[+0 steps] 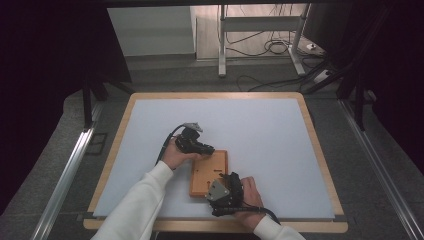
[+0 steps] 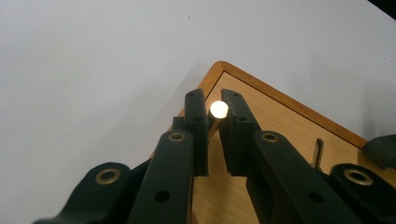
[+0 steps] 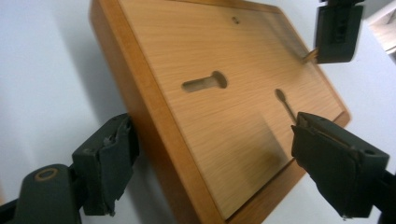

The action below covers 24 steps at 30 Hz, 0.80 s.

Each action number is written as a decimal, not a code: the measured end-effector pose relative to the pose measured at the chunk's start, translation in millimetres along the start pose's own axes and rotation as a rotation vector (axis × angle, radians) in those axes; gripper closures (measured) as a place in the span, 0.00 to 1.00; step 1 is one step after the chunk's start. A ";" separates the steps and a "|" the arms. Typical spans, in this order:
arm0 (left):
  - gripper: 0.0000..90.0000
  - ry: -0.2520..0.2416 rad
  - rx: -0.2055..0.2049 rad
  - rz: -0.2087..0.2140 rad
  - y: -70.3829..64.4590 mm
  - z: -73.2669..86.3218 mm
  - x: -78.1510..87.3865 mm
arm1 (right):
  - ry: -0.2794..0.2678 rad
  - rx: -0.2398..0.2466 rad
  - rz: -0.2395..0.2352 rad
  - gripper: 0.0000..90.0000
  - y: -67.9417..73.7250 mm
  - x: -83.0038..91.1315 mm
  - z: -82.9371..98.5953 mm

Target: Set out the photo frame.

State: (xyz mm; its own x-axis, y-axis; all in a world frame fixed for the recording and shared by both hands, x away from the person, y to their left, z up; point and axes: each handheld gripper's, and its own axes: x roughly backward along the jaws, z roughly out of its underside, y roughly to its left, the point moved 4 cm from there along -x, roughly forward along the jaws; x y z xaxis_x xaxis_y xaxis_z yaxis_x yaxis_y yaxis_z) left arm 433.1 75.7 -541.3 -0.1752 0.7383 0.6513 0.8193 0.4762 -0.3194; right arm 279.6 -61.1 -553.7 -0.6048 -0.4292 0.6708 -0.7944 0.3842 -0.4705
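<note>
While the right gripper (image 3: 210,172) straddles the wooden board's (image 1: 210,172) near short end with fingers apart, the left gripper (image 2: 214,109), fingers clamped on a small wooden peg (image 2: 218,109), hovers above its far corner on the surface (image 1: 260,130).

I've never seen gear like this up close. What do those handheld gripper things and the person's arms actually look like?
Both tools are black. The left gripper and right gripper each end in two blocky jaws on flat bars with brass-ringed holes, seen in the gripper views. Each carries a grey three-cornered plate on top and trails a black cable. The person wears long white sleeves.
</note>
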 end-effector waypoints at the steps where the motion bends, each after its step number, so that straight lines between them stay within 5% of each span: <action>1: 0.92 -0.002 0.002 0.001 0.2 0.0 0.0 | -0.001 0.002 0.003 0.18 0.1 -0.5 -0.4; 6: 0.93 -0.018 0.011 -0.015 1.5 0.5 -0.1 | -0.033 0.059 0.061 0.28 1.6 2.7 -4.3; 18: 0.93 -0.046 0.035 -0.034 4.1 0.4 -1.0 | -0.068 0.062 0.075 0.43 -10.5 13.6 -12.9; 24: 0.79 -0.083 0.049 -0.046 5.6 5.3 -0.9 | -0.083 0.073 0.096 0.49 -19.1 21.3 -14.9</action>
State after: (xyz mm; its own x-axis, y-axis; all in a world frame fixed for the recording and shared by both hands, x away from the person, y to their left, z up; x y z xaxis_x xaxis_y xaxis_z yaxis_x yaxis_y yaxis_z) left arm 434.9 80.3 -547.3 -0.2586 0.7513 0.6072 0.7821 0.5318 -0.3249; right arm 282.7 -65.5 -521.9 -0.6781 -0.4605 0.5729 -0.7331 0.3675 -0.5723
